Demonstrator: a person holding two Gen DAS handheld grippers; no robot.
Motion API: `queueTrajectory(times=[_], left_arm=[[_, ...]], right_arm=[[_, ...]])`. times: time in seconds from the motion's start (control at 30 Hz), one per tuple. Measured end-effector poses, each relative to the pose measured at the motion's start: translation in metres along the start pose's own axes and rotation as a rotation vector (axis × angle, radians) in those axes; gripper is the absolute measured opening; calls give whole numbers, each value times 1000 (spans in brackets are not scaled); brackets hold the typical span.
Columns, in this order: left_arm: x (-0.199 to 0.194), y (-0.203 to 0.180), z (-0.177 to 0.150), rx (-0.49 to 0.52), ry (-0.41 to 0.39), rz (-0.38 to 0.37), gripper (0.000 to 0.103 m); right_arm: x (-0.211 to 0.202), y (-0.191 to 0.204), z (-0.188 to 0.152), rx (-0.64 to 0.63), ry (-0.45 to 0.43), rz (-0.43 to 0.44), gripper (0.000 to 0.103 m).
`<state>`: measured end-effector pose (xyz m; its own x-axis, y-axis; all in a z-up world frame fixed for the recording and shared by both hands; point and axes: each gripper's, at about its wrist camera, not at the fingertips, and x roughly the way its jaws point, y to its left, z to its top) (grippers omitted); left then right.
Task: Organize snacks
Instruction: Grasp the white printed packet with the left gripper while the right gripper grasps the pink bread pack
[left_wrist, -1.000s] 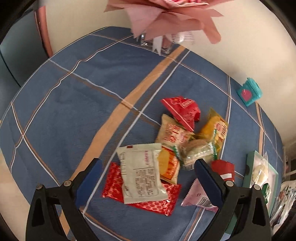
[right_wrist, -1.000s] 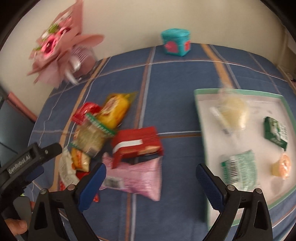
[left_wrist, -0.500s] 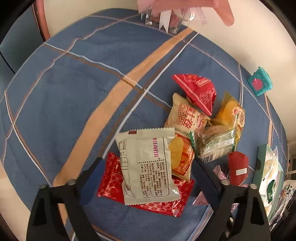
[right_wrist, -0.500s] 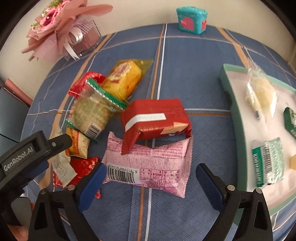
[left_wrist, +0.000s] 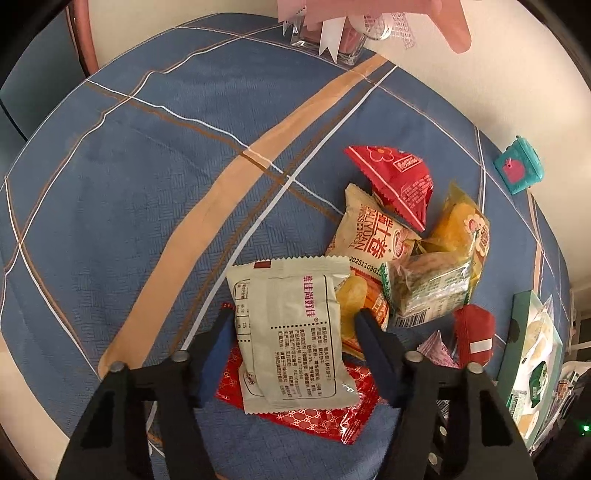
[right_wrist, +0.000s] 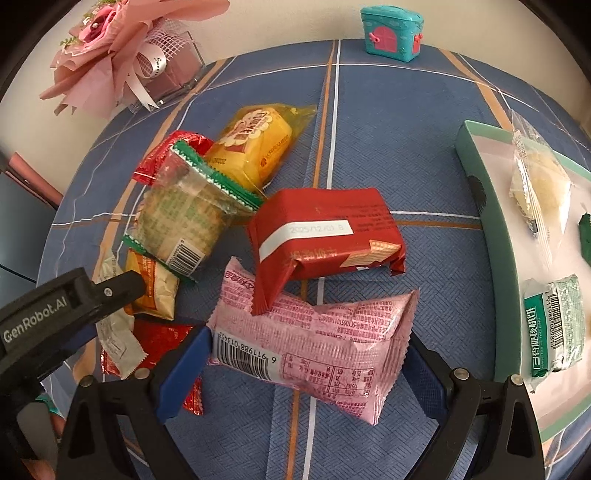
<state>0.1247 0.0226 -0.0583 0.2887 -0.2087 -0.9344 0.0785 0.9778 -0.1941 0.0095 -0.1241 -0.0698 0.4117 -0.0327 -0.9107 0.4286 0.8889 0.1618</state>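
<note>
A pile of snack packets lies on the blue checked tablecloth. My left gripper (left_wrist: 295, 332) has closed in around a white packet (left_wrist: 291, 328) that lies on a flat red packet (left_wrist: 314, 410); its pads touch the packet's sides. My right gripper (right_wrist: 306, 354) is open around a pink packet (right_wrist: 314, 339), with a red wafer packet (right_wrist: 325, 232) lying partly on it. The left gripper's body shows in the right wrist view (right_wrist: 55, 314). A green-rimmed tray (right_wrist: 480, 206) at the right holds several snacks.
A yellow packet (right_wrist: 255, 144), a clear green-edged packet (right_wrist: 184, 218), a red triangular packet (left_wrist: 395, 181) and a chips packet (left_wrist: 373, 236) lie in the pile. A pink bouquet in a glass vase (right_wrist: 147, 55) and a teal toy chest (right_wrist: 391, 31) stand at the far edge.
Both grippers have come down and forward onto the pile. The left jaws have narrowed onto the white packet. The right gripper now straddles the pink packet.
</note>
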Motion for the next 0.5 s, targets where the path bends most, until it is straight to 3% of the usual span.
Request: queueTrajectory(times=[0.07,0.5], left_arm=[[-3,2,0,-7,-6,-8,56],[-18,9,-3,-35,-38,-34,55]], right_arm=[[-1,3,1,3,-4,5,91],[-19,-18,0,36,-4,24,80]])
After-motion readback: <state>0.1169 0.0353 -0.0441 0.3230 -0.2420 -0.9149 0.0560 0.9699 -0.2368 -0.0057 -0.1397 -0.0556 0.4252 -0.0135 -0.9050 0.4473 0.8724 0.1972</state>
